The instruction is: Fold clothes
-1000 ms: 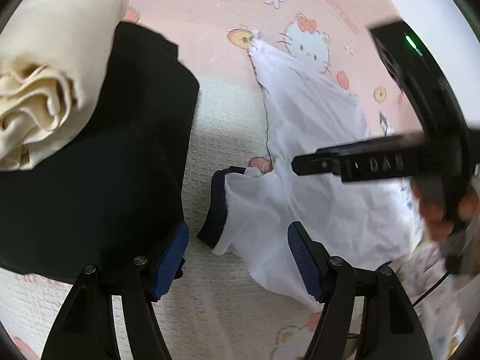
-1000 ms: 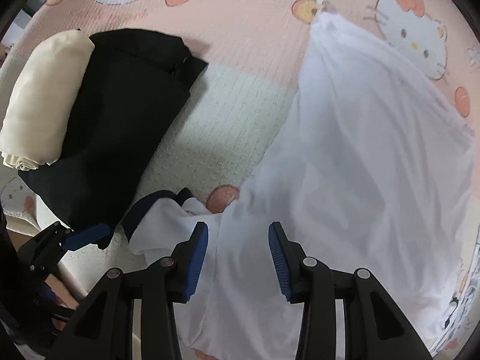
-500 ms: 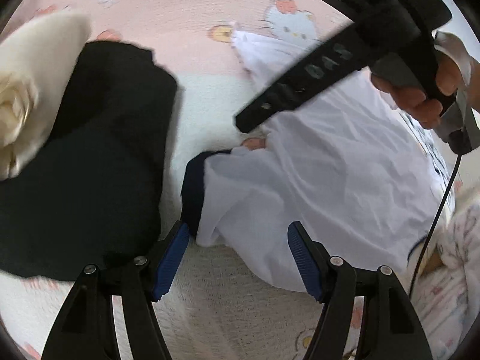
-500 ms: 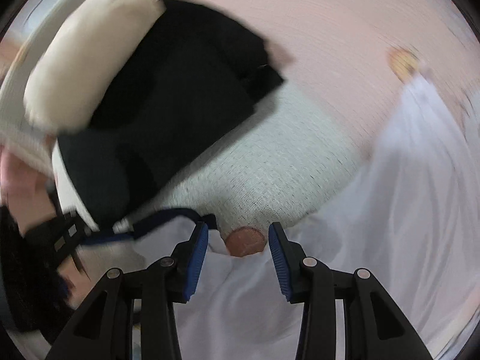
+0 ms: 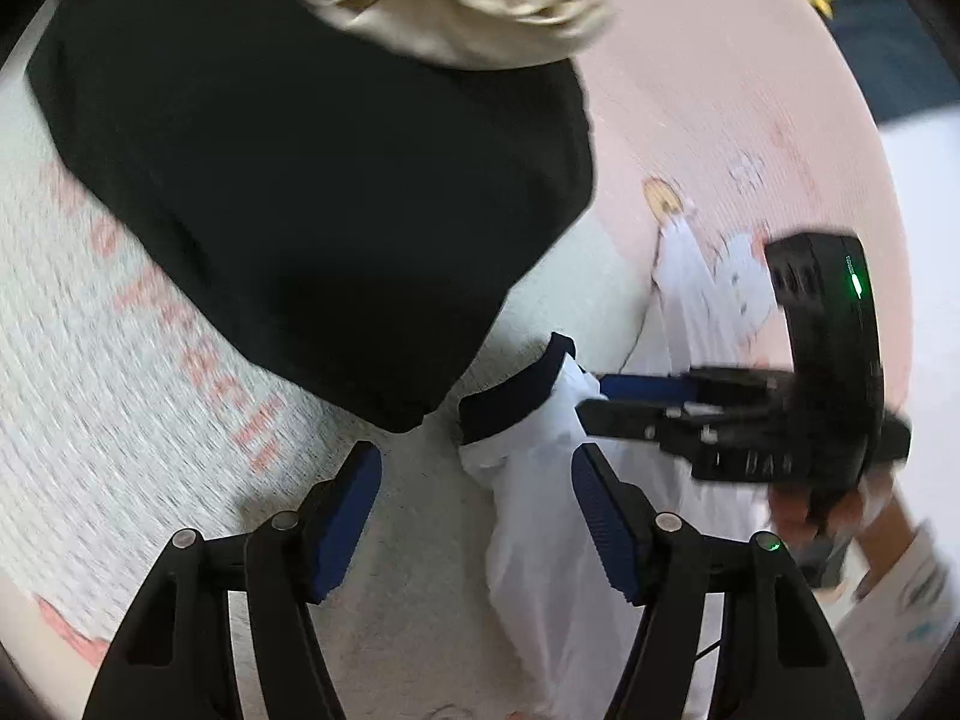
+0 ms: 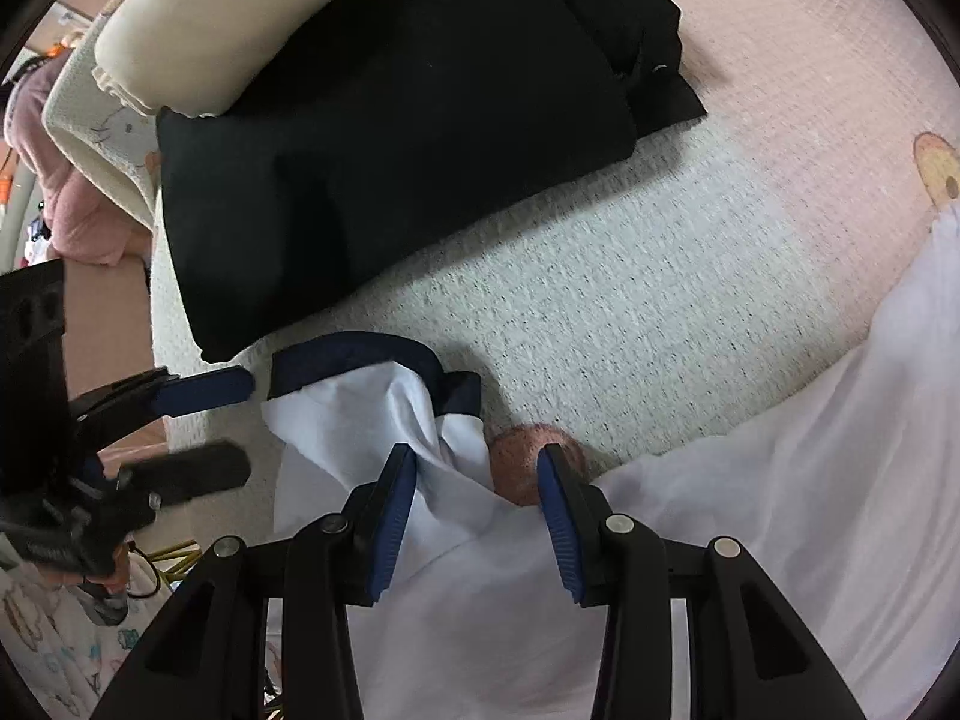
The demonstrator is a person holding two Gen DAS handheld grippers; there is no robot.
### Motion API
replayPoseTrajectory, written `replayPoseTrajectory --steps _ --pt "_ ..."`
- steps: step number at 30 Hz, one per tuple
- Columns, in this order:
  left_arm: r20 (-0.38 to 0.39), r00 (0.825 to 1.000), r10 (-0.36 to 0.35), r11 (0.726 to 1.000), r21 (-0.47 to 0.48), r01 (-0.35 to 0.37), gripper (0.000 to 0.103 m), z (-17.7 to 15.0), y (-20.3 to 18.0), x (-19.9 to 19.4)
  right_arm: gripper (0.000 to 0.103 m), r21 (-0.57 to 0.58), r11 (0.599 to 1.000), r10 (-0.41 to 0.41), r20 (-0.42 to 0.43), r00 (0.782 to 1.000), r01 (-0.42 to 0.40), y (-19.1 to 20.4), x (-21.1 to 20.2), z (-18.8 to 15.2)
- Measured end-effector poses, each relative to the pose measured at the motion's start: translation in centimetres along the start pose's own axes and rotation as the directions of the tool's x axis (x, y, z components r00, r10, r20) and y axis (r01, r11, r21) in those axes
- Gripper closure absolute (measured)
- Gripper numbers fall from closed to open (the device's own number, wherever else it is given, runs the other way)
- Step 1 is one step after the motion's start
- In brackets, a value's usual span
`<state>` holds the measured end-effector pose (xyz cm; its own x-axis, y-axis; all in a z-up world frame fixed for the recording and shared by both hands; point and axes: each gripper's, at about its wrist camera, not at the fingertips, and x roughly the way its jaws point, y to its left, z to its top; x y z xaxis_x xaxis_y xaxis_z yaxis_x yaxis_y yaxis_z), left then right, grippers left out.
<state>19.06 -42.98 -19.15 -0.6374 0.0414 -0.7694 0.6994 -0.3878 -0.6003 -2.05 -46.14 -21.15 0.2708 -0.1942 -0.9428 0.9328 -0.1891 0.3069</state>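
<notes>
**Both grippers at the white shirt's navy-cuffed sleeve**

Pink-and-cream waffle-knit bedspread [image 6: 630, 300] with cartoon prints covers the whole work surface. In your right wrist view, a folded black garment [image 6: 390, 120] lies toward 11 o'clock, and a rolled cream cloth [image 6: 240, 18] rests on its far edge.

The thin white shirt [image 6: 750, 510] spreads from 3 to 6 o'clock, and its sleeve ends in a dark navy cuff [image 6: 360, 354] just beside the black garment's near corner.

Your right gripper [image 6: 477, 516] points steeply down over the sleeve with its blue-padded jaws apart. White fabric bunches against the left pad, and nothing is pinched. A round red print [image 6: 516, 468] shows on the bedspread between the pads.

Your left gripper [image 5: 474, 522] has its jaws closing; the sleeve lies between them, nearer the right pad, and the pads do not press on it. From the left wrist view, your right gripper reaches in from 3 o'clock, its tips at the cuff.
</notes>
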Motion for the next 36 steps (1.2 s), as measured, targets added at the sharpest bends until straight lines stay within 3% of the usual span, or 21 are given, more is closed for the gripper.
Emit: replayPoseTrajectory --steps 5,8,10,13,16,18,20,23,27,33,36 --pt "0.02 1.0 -0.017 0.996 -0.084 0.019 0.039 0.3 0.3 0.7 0.062 -0.023 1.0 0.007 0.006 1.0 -0.007 0.0 0.0 -0.6" --pt "0.048 0.995 -0.086 0.978 -0.189 0.093 0.039 0.2 1.2 1.2 0.062 -0.023 1.0 0.016 0.009 1.0 -0.016 -0.2 0.0 -1.0" --pt "0.042 0.99 -0.133 0.969 -0.205 0.138 0.039 0.3 1.4 1.6 0.062 -0.01 1.0 0.021 0.008 1.0 -0.021 -0.4 0.0 -1.2" --pt "0.019 0.996 -0.082 0.991 -0.102 0.083 0.039 0.5 0.1 1.8 0.062 0.008 0.999 0.047 0.016 0.999 -0.047 -0.5 -0.1 -1.5" --pt "0.023 0.998 0.055 0.997 0.054 -0.056 0.069 0.6 -2.0 2.3 0.062 0.008 0.999 0.048 0.017 0.999 -0.048 -0.4 0.0 -1.6" --pt "0.038 0.997 0.074 0.994 0.072 -0.076 0.071 0.7 -2.3 2.6 0.062 -0.01 0.999 0.031 0.005 1.0 -0.031 -0.1 0.4 -1.6" --pt "0.034 0.997 0.067 0.996 0.055 -0.069 0.08 1.1 -1.9 2.7 0.064 -0.027 1.0 0.015 -0.004 1.0 -0.015 0.2 0.8 -1.7" --pt "0.025 0.997 0.074 0.995 0.059 -0.075 0.09 1.3 -1.4 2.6 0.091 -0.027 0.999 0.042 0.027 0.999 -0.041 0.4 0.7 -2.0" --pt "0.053 0.993 0.101 0.986 0.124 -0.107 0.093 1.2 -2.8 1.6 0.096 -0.143 0.99 -0.008 0.026 1.0 0.011 2.4 1.2 -2.4" --pt "0.144 0.961 0.235 0.925 0.271 -0.266 0.096 1.7 -4.8 0.3 0.097 -0.081 0.993 -0.086 0.057 0.995 0.091 2.2 0.5 -1.3" --pt "0.112 0.971 0.21 0.94 0.252 -0.232 0.098 2.3 -4.2 0.6 0.097 -0.049 0.985 -0.161 0.055 0.985 0.163 1.4 0.4 -1.1"
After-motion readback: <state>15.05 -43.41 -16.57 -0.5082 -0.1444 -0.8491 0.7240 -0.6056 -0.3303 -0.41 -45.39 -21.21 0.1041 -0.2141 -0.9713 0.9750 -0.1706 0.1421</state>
